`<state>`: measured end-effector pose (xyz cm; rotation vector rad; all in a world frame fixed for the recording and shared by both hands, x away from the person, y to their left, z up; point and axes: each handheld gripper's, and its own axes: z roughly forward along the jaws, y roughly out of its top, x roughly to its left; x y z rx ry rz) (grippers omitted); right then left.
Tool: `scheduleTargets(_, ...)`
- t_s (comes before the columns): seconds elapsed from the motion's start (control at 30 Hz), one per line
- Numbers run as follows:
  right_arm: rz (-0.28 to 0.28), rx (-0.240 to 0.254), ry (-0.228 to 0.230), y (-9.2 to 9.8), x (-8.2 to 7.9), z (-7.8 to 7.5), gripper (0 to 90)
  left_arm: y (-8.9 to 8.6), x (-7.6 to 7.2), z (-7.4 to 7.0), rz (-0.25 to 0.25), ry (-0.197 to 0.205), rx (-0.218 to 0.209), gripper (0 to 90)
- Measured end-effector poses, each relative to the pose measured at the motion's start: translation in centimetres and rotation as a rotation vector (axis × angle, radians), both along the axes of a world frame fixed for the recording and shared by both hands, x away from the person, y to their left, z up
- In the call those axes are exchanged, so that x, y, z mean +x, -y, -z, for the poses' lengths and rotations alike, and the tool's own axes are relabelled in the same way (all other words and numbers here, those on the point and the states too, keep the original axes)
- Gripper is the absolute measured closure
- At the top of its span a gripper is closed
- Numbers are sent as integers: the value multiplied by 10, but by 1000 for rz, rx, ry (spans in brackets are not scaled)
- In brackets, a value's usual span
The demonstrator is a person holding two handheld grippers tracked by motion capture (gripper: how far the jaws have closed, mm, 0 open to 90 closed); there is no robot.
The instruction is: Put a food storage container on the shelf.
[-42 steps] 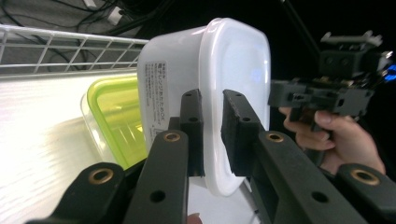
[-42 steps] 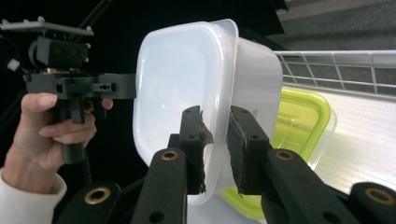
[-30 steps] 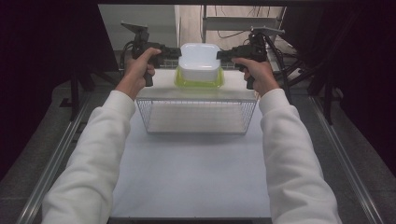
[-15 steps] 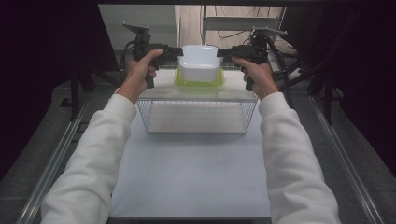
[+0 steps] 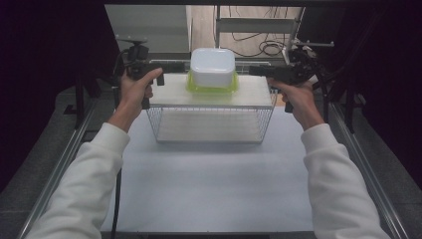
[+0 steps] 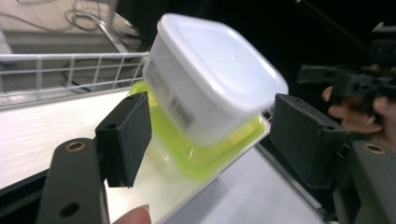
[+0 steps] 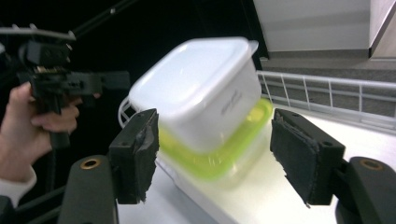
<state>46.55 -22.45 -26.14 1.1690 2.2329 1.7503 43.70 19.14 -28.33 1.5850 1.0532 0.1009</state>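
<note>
High view | white container nested upside-down on a green-lidded tub, far centre on the board atop wire basket | left gripper and right gripper flank it, jaws spread, likely poised to lift together.

Open gaps either side of the stacked tubs (wire basket below).

White table, cables behind
</note>
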Motion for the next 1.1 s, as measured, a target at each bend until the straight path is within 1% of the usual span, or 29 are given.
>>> scheduleTargets(0.03, -4, -7, 11, 2, -4, 1, 316, -2, -8, 2, -2, 16, 13, 282)
scheduleTargets(0.13, -17, -34, 36, 8, -18, 8, 307, -6, -25, 7, -2, 32, 30, 270)
scheduleTargets(0.2, -17, -66, 47, 11, -29, 12, 295, -8, -35, 12, -2, 37, 42, 266)
scheduleTargets(0.27, -7, -103, 66, 15, -40, 19, 276, -8, -49, 19, -15, 34, 94, 259)
scheduleTargets(0.3, -3, -120, 69, 16, -46, 22, 263, -8, -59, 25, -17, 39, 111, 256)
scheduleTargets(0.33, -2, -135, 86, 18, -54, 28, 254, -7, -65, 29, -14, 38, 117, 252)
scheduleTargets(0.4, -1, -160, 103, 21, -66, 37, 233, -7, -81, 42, -9, 45, 147, 247)
scheduleTargets(0.47, -4, -182, 118, 23, -81, 48, 220, -6, -97, 56, -6, 41, 174, 239)
scheduleTargets(0.5, -2, -195, 125, 25, -88, 54, 214, -5, -106, 65, -6, 44, 189, 239)
scheduleTargets(0.53, 5, -207, 134, 27, -97, 62, 209, -5, -111, 71, -4, 43, 206, 236)
scheduleTargets(0.57, 7, -213, 137, 28, -102, 67, 203, -4, -116, 76, 0, 37, 219, 233)
scheduleTargets(0.6, 5, -217, 133, 29, -107, 71, 197, -3, -124, 86, 8, 19, 215, 230)
scheduleTargets(0.63, 8, -223, 137, 31, -114, 79, 196, -2, -130, 93, 18, 7, 225, 231)
scheduleTargets(0.7, 6, -231, 127, 33, -125, 92, 191, 1, -141, 108, 14, 6, 267, 221)
scheduleTargets(0.73, 6, -232, 124, 34, -130, 99, 191, 3, -146, 116, 14, 0, 273, 226)
scheduleTargets(0.77, -2, -237, 112, 35, -135, 107, 189, 4, -149, 126, 26, -11, 280, 226)
scheduleTargets(0.8, -10, -251, 96, 36, -140, 116, 186, 5, -151, 130, 30, -15, 282, 220)
scheduleTargets(0.83, -10, -257, 91, 37, -142, 120, 184, 6, -154, 140, 29, -27, 290, 221)
scheduleTargets(0.87, -9, -278, 77, 38, -146, 129, 177, 7, -156, 147, 35, -44, 293, 223)
scheduleTargets(0.93, -7, -297, 64, 39, -151, 143, 165, 7, -157, 161, 40, -72, 281, 222)
scheduleTargets(0.97, -10, -299, 52, 39, -152, 149, 159, 6, -159, 172, 38, -108, 260, 226)
scheduleTargets(1.0, -13, -300, 34, 40, -155, 158, 155, 6, -160, 177, 36, -118, 264, 224)
scheduleTargets(1.03, -15, -298, 29, 40, -156, 162, 156, 6, -161, 182, 31, -133, 274, 224)
scheduleTargets(1.1, -19, -300, 19, 39, -157, 172, 155, 7, -161, 187, 30, -136, 292, 222)
